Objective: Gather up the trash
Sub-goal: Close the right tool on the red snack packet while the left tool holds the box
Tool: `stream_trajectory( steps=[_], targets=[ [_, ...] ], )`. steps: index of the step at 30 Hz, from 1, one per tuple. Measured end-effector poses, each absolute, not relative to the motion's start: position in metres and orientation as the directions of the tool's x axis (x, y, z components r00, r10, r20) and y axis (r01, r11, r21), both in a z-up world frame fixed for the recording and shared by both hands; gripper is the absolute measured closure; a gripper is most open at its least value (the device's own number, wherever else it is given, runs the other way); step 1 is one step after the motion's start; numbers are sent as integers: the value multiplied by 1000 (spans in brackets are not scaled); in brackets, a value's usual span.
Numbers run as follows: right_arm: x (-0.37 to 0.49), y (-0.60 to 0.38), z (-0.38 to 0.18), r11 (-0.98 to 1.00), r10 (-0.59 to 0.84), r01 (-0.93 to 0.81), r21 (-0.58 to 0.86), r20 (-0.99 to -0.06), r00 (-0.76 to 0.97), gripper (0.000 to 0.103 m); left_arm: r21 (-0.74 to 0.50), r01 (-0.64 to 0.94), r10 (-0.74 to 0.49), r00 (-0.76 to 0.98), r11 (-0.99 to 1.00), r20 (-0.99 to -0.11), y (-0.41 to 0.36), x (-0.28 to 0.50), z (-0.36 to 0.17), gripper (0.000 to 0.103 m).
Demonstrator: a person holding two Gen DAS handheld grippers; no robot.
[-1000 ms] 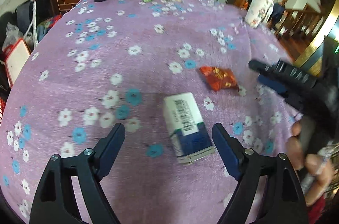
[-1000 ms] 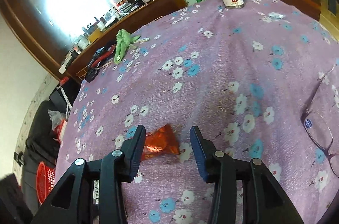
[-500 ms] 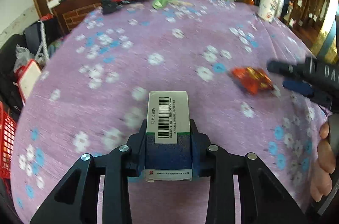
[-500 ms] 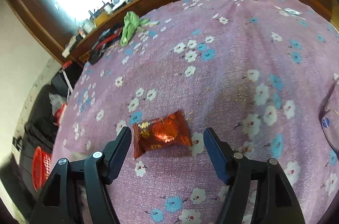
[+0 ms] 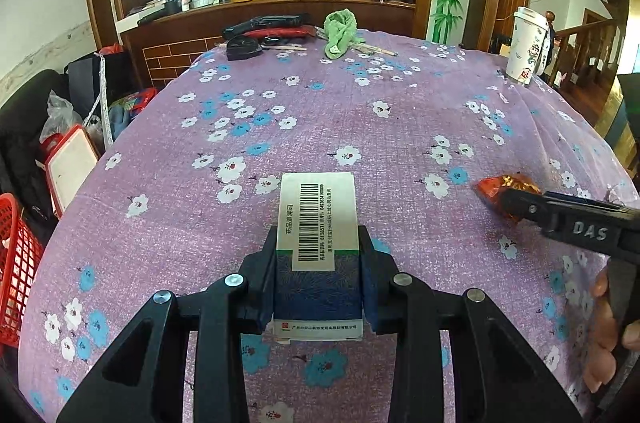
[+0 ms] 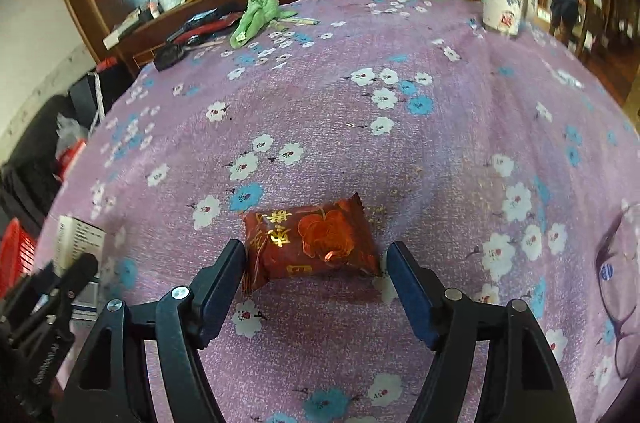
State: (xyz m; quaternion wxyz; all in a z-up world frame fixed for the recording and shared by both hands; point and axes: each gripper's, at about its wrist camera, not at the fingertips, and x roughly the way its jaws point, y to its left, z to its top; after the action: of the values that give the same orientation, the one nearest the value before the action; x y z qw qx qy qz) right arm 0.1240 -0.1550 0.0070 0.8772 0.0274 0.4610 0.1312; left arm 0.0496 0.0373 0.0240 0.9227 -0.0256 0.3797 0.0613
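- Purple cloth printed with white and blue flowers [image 5: 400,127] covers the table on which everything lies.
- The left gripper [image 5: 318,273] has its jaws pressed against both long sides of a white and dark blue medicine box [image 5: 318,223], which points away from the camera with its barcode label up; these jaws have just been closing, and the box sits clamped between them.
- The right gripper [image 6: 314,277] has its jaws spread wide on either side of a red foil snack wrapper with gold print [image 6: 310,237]; they have just been opening. The wrapper lies flat on the cloth between the tips, the left pad just beside one end and the right pad clear of the other.
- In the left wrist view that wrapper [image 5: 502,189] lies to the right of the box, well apart, partly hidden by the right gripper.
- A green rag [image 5: 340,31] lies at the far edge of the table, and a patterned paper cup [image 5: 526,49] stands at the far right.
- Eyeglasses [image 6: 620,283] rest on the cloth to the right of the wrapper.
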Motion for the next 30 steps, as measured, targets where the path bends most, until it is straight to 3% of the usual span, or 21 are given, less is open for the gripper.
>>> stream_trajectory(
  steps=[2, 3, 4, 7, 12, 13, 14, 17, 25, 30],
  targets=[
    [122, -151, 6, 964, 250, -221, 150, -801, 544, 45, 5, -127, 93, 702, 992, -706, 36, 50, 23, 70],
    [121, -150, 6, 963, 253, -221, 154, -799, 546, 58, 5, -127, 93, 701, 992, -707, 36, 50, 23, 70],
    [120, -149, 6, 962, 254, -224, 154, -802, 540, 76, 7, -127, 95, 701, 992, -707, 36, 50, 23, 70],
    [119, -147, 6, 964, 243, -228, 136, -801, 548, 79, 12, -130, 100, 704, 991, -703, 37, 49, 23, 70],
    [115, -145, 8, 958, 263, -247, 148, -799, 540, 78, 14, -131, 103, 703, 991, -704, 37, 49, 22, 70],
    [115, -146, 8, 955, 275, -249, 163, -802, 531, 71, 11, -133, 102, 700, 991, -707, 37, 49, 22, 70],
    [116, -149, 9, 949, 300, -250, 193, -802, 516, 56, 9, -134, 101, 698, 991, -708, 38, 50, 22, 70],
    [117, -170, 13, 914, 404, -203, 350, -769, 495, 35, 6, -138, 101, 697, 990, -710, 39, 51, 21, 70],
    [127, -203, 6, 846, 477, -11, 533, -748, 462, 32, 4, -140, 103, 705, 990, -702, 38, 49, 23, 70],
    [142, -188, 16, 883, 403, 51, 467, -808, 430, 32, 4, -132, 98, 712, 991, -696, 36, 47, 24, 70]
  ],
)
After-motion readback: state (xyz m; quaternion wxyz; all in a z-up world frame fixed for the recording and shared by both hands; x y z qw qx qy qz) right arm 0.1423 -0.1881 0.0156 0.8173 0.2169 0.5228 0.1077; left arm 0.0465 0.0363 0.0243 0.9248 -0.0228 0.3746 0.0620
